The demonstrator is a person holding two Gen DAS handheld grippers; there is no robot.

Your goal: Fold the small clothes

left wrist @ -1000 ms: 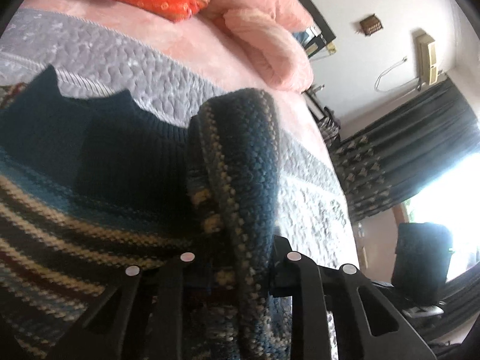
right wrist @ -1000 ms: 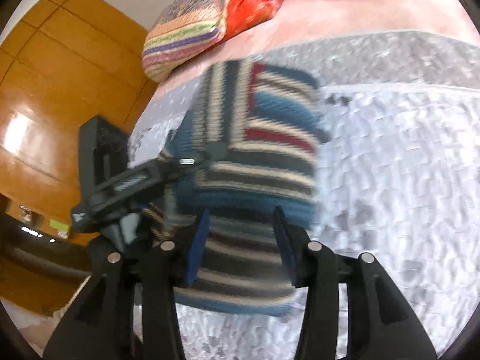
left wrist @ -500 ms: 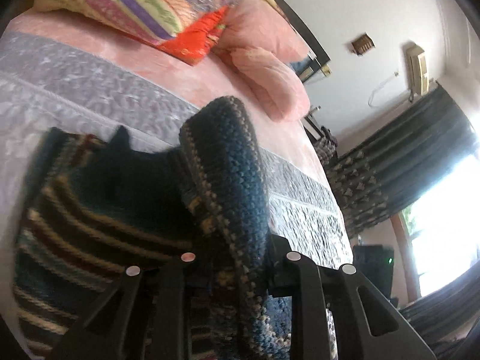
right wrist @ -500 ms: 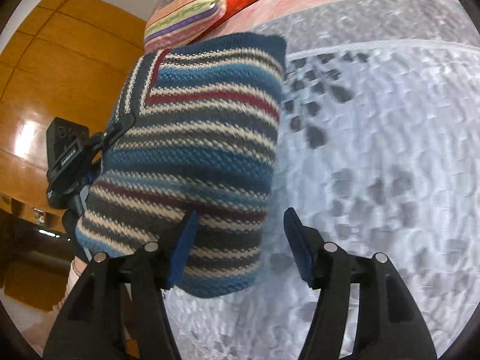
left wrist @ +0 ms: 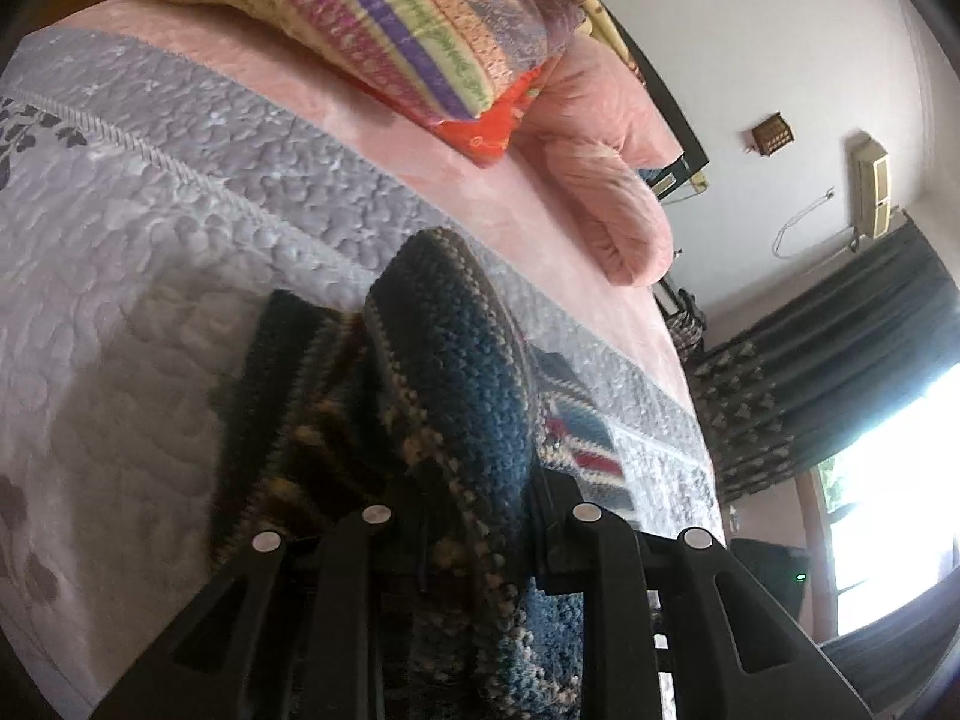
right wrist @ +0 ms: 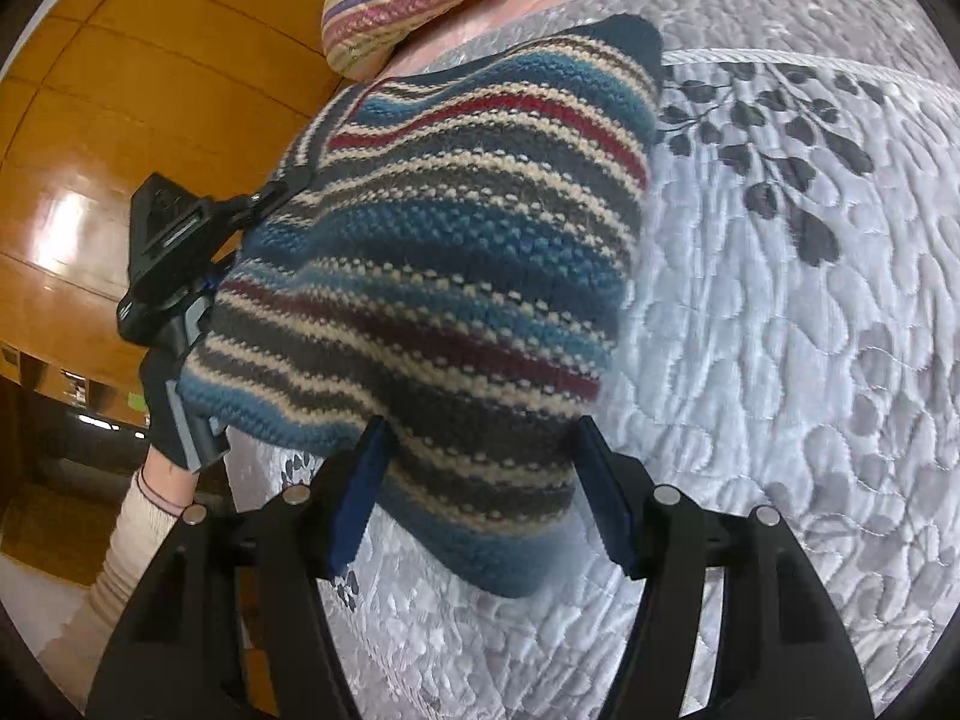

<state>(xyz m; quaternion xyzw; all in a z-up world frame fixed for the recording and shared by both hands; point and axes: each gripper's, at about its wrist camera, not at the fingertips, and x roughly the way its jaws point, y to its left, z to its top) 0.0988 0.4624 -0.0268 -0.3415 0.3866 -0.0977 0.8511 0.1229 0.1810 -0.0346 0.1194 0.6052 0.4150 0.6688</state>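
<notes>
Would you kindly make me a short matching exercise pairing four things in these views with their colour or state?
Things:
1. striped knit sweater
2. left gripper
3. right gripper
4. quilted bedspread

Colour or state:
a. open, a finger on each side of the knit
b. grey with a dark leaf print
c. shut on a fold of knit
d. blue, cream, red and dark bands

Pairs: 1-d, 2-c, 3-a, 4-b

You will find no readable text, label, brand or number anywhere in either view; nothing near your tongs carries legible writing.
</notes>
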